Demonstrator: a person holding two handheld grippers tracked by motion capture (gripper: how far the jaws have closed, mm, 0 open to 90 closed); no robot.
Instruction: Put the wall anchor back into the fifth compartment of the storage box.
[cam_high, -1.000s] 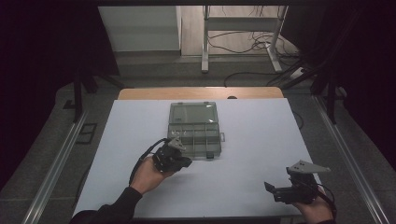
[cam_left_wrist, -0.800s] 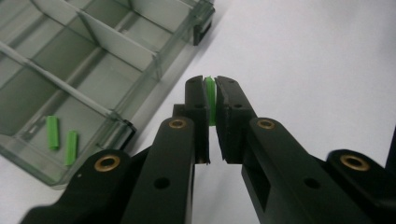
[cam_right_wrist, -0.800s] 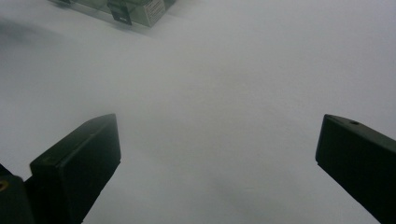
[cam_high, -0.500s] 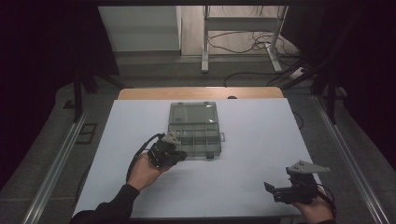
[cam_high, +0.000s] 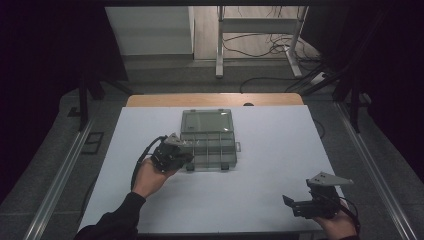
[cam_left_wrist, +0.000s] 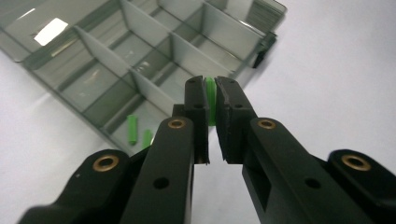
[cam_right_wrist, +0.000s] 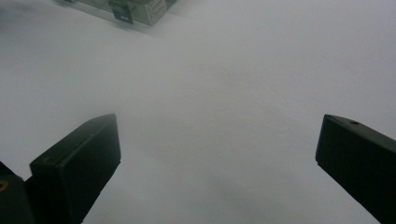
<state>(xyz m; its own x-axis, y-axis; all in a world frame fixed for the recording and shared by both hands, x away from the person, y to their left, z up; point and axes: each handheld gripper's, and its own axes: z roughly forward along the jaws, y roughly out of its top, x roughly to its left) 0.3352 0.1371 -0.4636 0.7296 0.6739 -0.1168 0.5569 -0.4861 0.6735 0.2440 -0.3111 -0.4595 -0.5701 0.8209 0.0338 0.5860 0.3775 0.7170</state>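
I see the left gripper (cam_left_wrist: 211, 95) clamped on a small green plastic peg (cam_left_wrist: 210, 98), long axis along the jaws, over the clear smoky compartment box (cam_left_wrist: 154, 51). Right gripper (cam_right_wrist: 217, 154): jaws wide apart above the white counter (cam_right_wrist: 243, 84).

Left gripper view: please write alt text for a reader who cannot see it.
The left gripper is shut on a small green plastic piece, held at the near edge of an open, smoky-clear compartment box on a white table. Two more green pieces lie in the box's nearest compartment, to the left of the jaws.
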